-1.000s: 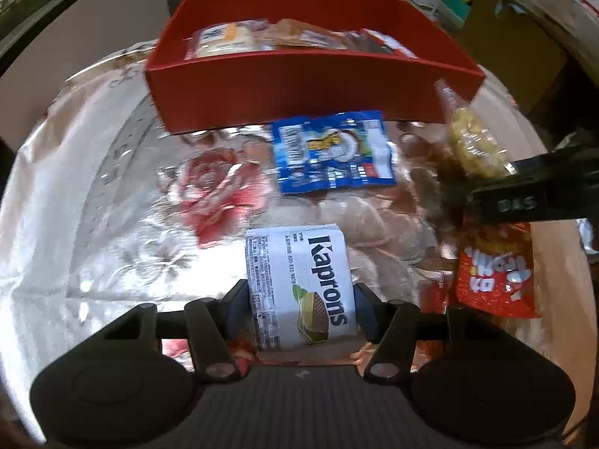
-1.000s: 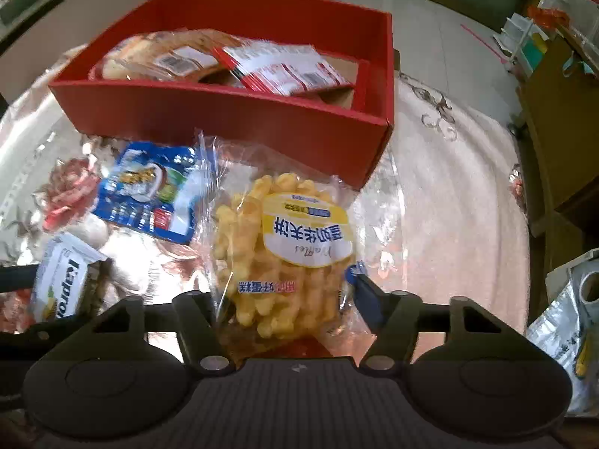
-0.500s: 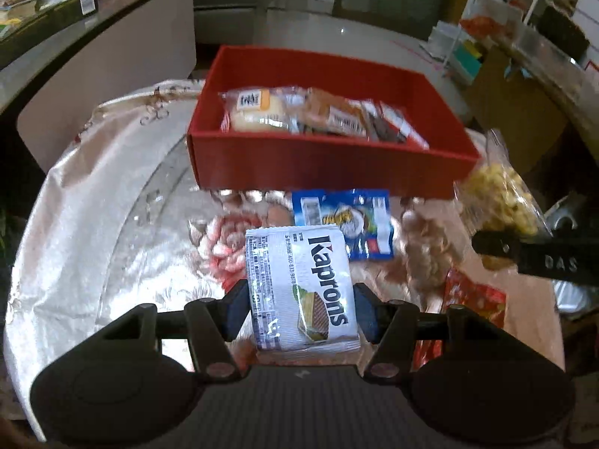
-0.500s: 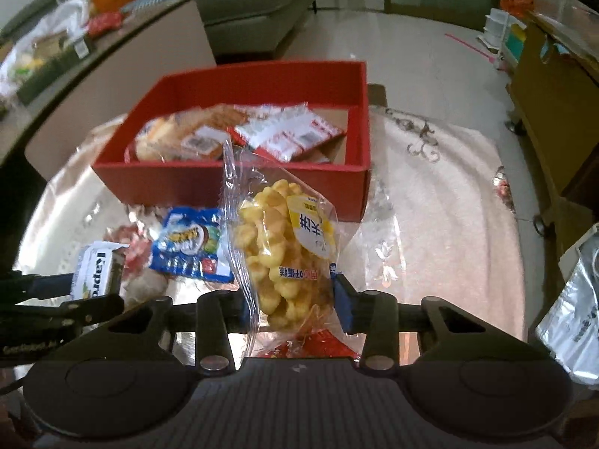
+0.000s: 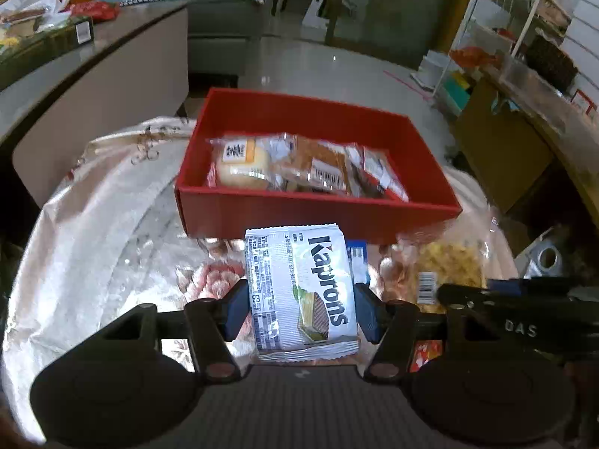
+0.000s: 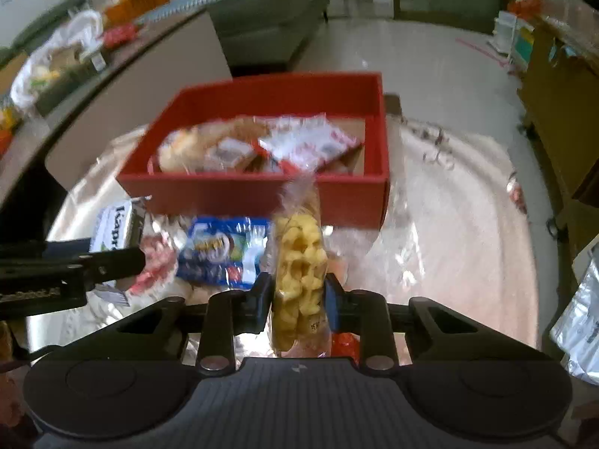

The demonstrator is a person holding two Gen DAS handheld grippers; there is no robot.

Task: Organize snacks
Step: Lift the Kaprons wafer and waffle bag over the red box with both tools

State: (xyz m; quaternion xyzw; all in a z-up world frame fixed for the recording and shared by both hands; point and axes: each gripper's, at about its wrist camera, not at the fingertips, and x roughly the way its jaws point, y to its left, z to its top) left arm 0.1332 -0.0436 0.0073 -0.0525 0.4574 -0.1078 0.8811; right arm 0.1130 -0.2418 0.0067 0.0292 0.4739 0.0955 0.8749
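Crinkly foil wraps the Kaprons wafer pack [image 5: 301, 292], which the left gripper [image 5: 299, 308] holds clamped across its width, lifted just in front of the red box [image 5: 318, 213] near wall. The pack looks light and fairly stiff, a flat block that takes a squeeze on its long sides well; its glossy film could slide if the hold is loose. The right gripper [image 6: 299, 301] is closed narrow on the clear bag of yellow puffs [image 6: 299, 273], also raised before the red box, toward its right end. That bag is soft, airy and brittle inside: a hard pinch will likely crush the puffs, so the crimped top is the safer hold. A blue packet [image 6: 224, 256] lies on the surface in front of the box.
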